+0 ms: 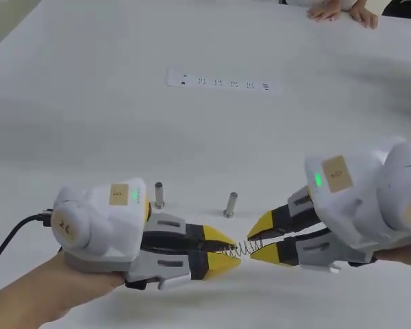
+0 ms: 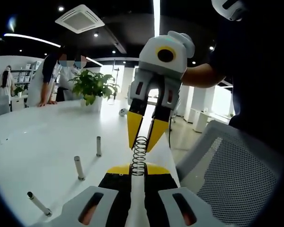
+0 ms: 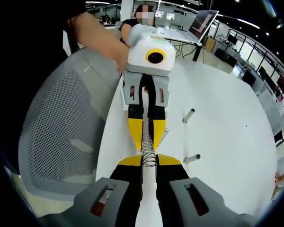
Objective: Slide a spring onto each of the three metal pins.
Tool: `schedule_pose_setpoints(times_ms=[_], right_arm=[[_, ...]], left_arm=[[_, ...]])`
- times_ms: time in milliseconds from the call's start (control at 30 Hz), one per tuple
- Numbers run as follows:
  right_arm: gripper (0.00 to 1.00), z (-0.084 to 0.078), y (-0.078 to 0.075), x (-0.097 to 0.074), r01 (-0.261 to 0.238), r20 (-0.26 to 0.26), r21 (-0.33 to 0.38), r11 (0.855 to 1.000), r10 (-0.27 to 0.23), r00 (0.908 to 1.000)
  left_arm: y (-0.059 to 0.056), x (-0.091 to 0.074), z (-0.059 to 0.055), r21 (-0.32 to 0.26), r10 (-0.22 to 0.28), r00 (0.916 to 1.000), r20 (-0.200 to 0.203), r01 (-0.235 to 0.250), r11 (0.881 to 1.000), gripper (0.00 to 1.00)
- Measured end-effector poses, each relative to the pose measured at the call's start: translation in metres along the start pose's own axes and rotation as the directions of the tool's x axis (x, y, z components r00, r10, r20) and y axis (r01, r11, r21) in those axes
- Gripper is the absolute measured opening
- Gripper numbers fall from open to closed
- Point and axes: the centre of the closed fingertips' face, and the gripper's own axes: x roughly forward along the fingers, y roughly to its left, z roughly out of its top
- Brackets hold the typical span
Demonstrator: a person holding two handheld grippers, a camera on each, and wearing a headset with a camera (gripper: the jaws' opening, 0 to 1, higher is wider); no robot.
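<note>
- Spanning the gap between the two grippers, a spring [image 1: 242,248] is held in the lower middle of the head view, just above the table [image 1: 89,137].
- The left gripper [image 1: 225,251] is seen at lower left of that view. Its jaws are closed on one end of the spring, and the coil comes out between its yellow tips in the left gripper view.
- The right gripper [image 1: 255,247] is seen at lower right, pointed at the left one. Its jaws are pinched on the other end of the spring, as its own view shows at bottom centre.
- One pin [image 1: 159,195] and a second pin [image 1: 231,204] are stood upright on the table just above the grippers, apart from each other and from the spring.
- A third pin [image 2: 39,203] is seen at lower left of the left gripper view; whether it is upright cannot be told.
- A power strip [image 1: 222,83] is laid flat in the upper middle of the head view, well apart from the pins.
- A mesh chair [image 3: 61,142] is seen at the left of the right gripper view.
</note>
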Motion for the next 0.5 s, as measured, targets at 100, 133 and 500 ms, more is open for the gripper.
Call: schedule_pose_setpoints(times_ms=[100, 133, 500], right_arm=[[0.07, 0.003, 0.000, 0.000, -0.004, -0.005, -0.007, 1.000, 0.004, 1.0000], [0.07, 0.003, 0.001, -0.001, -0.006, -0.006, -0.007, 1.000, 0.006, 1.0000], [0.06, 0.013, 0.001, -0.005, -0.018, -0.026, -0.010, 1.000, 0.018, 0.9995]], left_arm=[[0.000, 0.000, -0.001, 0.004, 0.000, 1.0000, -0.003, 0.000, 1.000, 0.01], [-0.001, 0.000, -0.001, 0.007, -0.001, 1.0000, -0.004, 0.001, 1.000, 0.01], [-0.001, 0.004, -0.001, 0.021, -0.005, 1.0000, 0.000, 0.005, 1.000, 0.01]])
